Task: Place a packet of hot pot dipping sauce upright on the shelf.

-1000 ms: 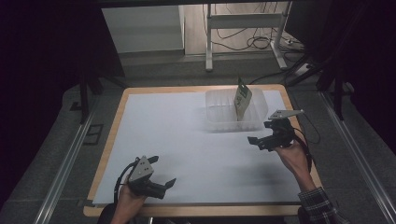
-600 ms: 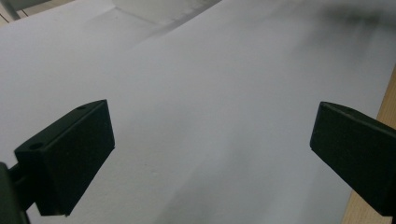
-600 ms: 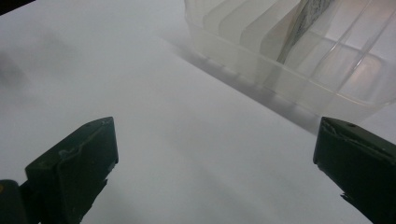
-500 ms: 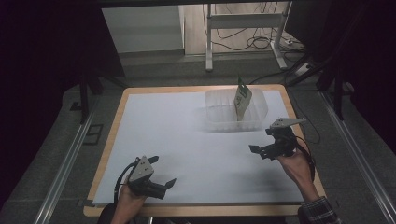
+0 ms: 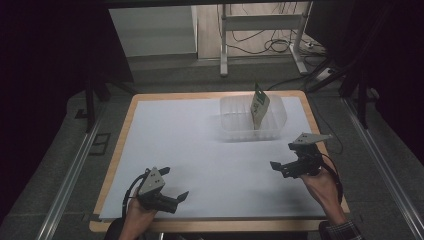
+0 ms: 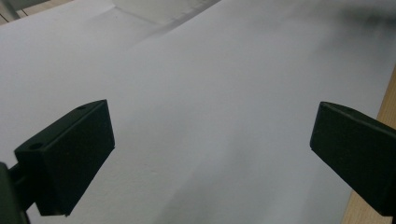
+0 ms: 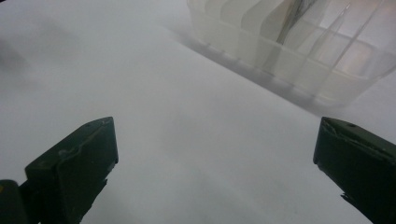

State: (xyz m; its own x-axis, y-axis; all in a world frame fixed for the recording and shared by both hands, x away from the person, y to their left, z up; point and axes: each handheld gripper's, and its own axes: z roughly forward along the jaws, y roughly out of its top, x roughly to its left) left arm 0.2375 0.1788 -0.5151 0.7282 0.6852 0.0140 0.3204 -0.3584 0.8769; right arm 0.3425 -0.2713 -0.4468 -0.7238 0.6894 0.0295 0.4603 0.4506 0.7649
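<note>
A clear ribbed plastic container (image 5: 235, 122) stands at the far right of the white sheet (image 5: 200, 145), and a green and white packet (image 5: 259, 106) stands upright inside it. My right gripper (image 5: 283, 156) hovers open near the sheet's right edge, a short way in front of the container, with nothing between its jaws. In the right gripper view the gripper (image 7: 215, 163) faces the container (image 7: 299, 60) from a distance, and the packet looks blurred behind its wall. My left gripper (image 5: 174, 183) rests open and empty at the near left, and its own view (image 6: 210, 158) looks over bare white sheet.
The white sheet covers most of a wooden table (image 5: 125, 120), whose edge shows all round. The wooden edge (image 6: 385, 105) lies just right of my left gripper. Metal rails (image 5: 70, 175) run along both sides of the table. A metal stand and cables (image 5: 260, 35) sit on the floor beyond.
My right gripper has drawn back from the container toward the near right of the table, staying open. The left gripper has not moved.
</note>
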